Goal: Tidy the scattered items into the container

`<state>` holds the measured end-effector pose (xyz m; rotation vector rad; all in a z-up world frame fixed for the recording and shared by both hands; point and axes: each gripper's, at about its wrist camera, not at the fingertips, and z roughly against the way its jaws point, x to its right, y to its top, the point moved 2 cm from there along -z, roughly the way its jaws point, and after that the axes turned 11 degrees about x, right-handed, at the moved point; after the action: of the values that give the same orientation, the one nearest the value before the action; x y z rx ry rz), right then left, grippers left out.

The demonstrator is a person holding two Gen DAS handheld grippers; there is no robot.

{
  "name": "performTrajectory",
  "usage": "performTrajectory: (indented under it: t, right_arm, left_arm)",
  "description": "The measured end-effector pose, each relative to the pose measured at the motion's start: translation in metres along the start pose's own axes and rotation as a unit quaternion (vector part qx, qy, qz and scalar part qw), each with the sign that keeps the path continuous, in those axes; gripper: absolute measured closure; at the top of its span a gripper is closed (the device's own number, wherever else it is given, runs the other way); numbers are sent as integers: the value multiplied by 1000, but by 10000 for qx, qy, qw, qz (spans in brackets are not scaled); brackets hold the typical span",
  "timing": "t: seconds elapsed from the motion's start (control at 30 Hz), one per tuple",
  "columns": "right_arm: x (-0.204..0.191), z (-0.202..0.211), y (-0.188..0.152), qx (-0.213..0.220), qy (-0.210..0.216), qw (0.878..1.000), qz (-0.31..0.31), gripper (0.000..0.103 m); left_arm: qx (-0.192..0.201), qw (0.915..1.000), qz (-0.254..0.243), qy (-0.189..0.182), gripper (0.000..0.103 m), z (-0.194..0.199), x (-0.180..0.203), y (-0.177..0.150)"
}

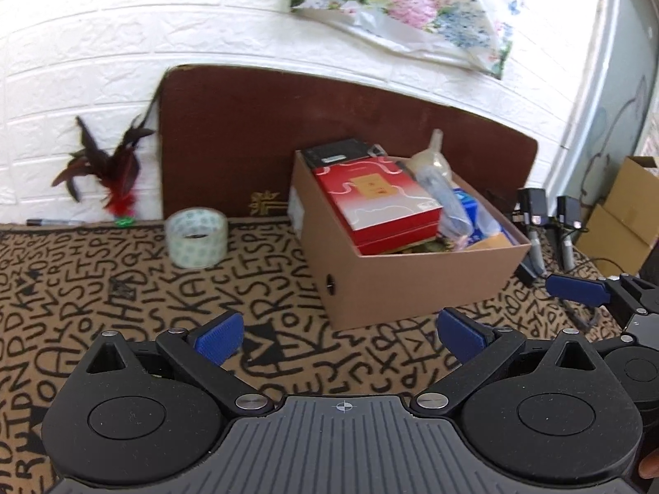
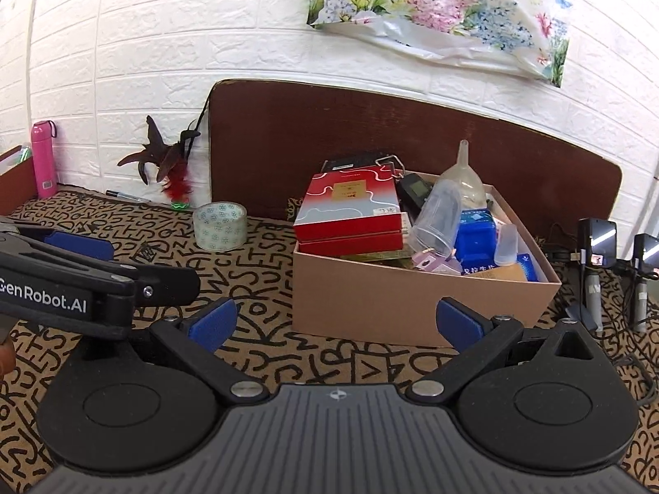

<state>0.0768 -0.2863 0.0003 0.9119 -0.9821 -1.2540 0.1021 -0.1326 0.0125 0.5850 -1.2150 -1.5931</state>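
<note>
White brick wall backs a letter-patterned cloth [image 2: 267, 288]. Far right, the full cardboard box [image 2: 412, 304]; tape roll [image 2: 220, 225] lies left of it. Left gripper [image 1: 337, 335] and right gripper [image 2: 335, 323] hover empty, jaws apart.

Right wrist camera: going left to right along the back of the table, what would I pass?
Pink bottle → pen → feather toy → roll of tape → cardboard box full of items → two black chargers.
</note>
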Motion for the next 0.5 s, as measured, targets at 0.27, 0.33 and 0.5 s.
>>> performTrajectory:
  t: [0.27, 0.33, 0.5]
  right_arm:
    - [25, 17, -9, -198, -419, 9989, -52, 1]
    - [28, 20, -11, -217, -450, 9987, -64, 1]
    - [34, 22, -14, -261, -517, 9983, -92, 1]
  left_arm:
    - [-45, 9992, -126, -381, 0, -1, 33, -6]
    - [-39, 9991, -156, -397, 0, -1, 38, -7]
    - [-99, 9987, -253, -433, 0, -4, 45, -6]
